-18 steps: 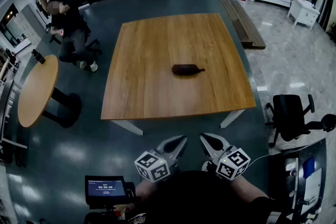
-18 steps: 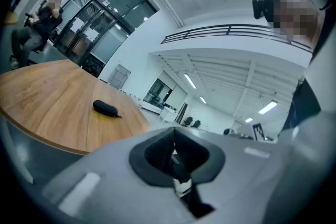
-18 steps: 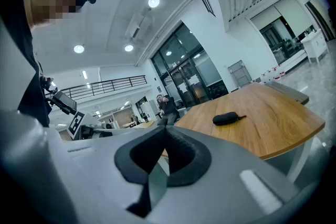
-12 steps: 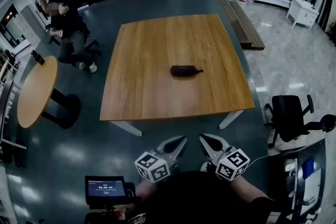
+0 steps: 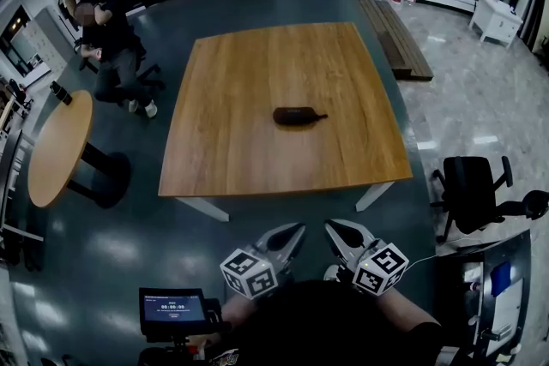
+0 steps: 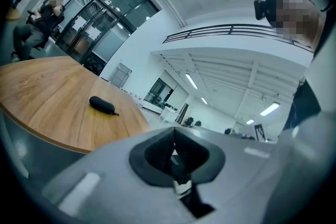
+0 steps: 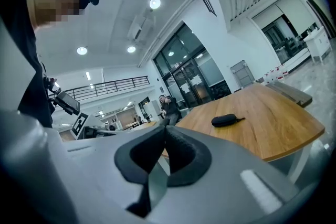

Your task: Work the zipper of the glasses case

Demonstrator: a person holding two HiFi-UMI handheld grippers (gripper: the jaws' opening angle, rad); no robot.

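Glasses case (image 5: 296, 116) lies on the wooden bench (image 5: 257, 159), well ahead of both grippers and apart from them, its thin strap pointing toward the right gripper's side. Left gripper (image 5: 296, 231) and right gripper (image 5: 333, 227) hang side by side short of the bench's near edge, each with jaws pressed together, holding nothing.

Seated person (image 5: 111, 43), round table (image 5: 56, 146), black office chair (image 5: 470, 189).
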